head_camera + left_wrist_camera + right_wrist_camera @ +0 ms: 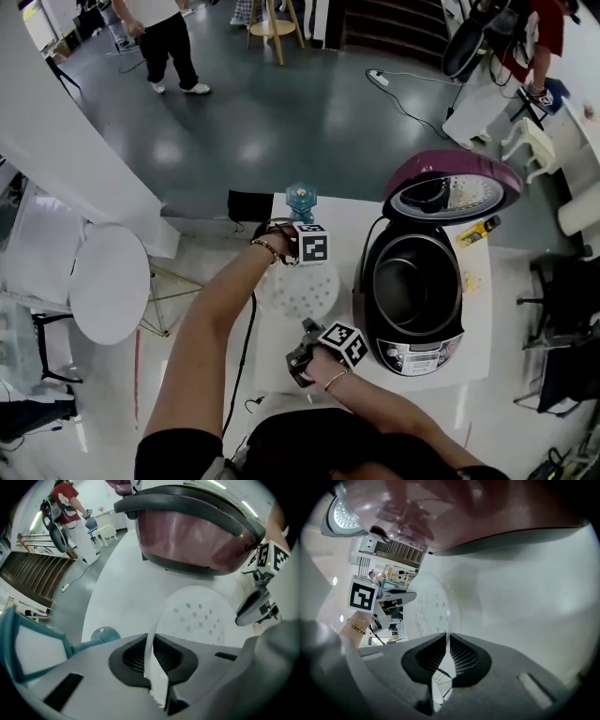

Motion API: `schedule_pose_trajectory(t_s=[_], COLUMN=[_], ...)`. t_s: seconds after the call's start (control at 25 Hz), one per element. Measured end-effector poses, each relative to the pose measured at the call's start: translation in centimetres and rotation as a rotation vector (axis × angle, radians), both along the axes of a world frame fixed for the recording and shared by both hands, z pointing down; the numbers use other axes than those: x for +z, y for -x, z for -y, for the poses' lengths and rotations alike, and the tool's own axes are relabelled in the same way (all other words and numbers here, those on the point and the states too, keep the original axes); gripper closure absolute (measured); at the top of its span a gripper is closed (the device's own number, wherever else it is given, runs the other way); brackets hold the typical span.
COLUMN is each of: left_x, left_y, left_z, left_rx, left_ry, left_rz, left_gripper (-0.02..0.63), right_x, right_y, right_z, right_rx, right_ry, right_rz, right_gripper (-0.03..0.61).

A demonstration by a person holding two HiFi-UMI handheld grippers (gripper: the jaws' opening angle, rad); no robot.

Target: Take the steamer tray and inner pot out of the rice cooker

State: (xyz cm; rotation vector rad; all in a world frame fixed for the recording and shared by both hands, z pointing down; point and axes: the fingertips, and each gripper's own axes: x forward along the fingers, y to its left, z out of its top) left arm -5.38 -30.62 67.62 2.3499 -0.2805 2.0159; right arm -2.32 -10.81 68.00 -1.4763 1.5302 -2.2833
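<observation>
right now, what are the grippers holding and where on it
The white steamer tray, by its thin rim: the left gripper and the right gripper each pinch it, on opposite edges.

My left gripper (pixel 153 665) has its 2 dark pads pinched on the thin white rim of the steamer tray (pixel 199 613). The tray runs out ahead of the jaws, its small holes showing. Just beyond it stands the rice cooker (pixel 192 536), its maroon body filling the top. To the right of my jaws, my right gripper (pixel 246 613) sits at the tray's edge, its marker cube (pixel 272 557) above. Left of the jaws, a teal thing (pixel 104 633) stands on the white table (pixel 117 588).
</observation>
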Motion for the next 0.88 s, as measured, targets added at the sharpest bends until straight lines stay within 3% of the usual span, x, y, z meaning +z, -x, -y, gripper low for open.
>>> schedule_pose_trajectory(t_s=[0.32, 0.84, 0.88], left_x=[1.0, 1.9, 2.0], left_y=[-0.6, 0.4, 0.5], left_z=[2.2, 4.2, 4.2], left_rx=[0.014, -0.029, -0.029], left_ry=[-0.045, -0.157, -0.156], left_rz=[0.002, -0.031, -0.030], left_gripper=[0.568, 0.528, 0.503], right_x=[0.1, -0.1, -0.1], right_y=[0.1, 0.2, 0.2], right_z=[1.8, 3.8, 3.9], right_rx=[0.082, 0.128, 0.130], right_ry=[0.028, -0.002, -0.005], right_rz=[0.020, 0.006, 0.006], right_gripper=[0.557, 0.557, 0.557])
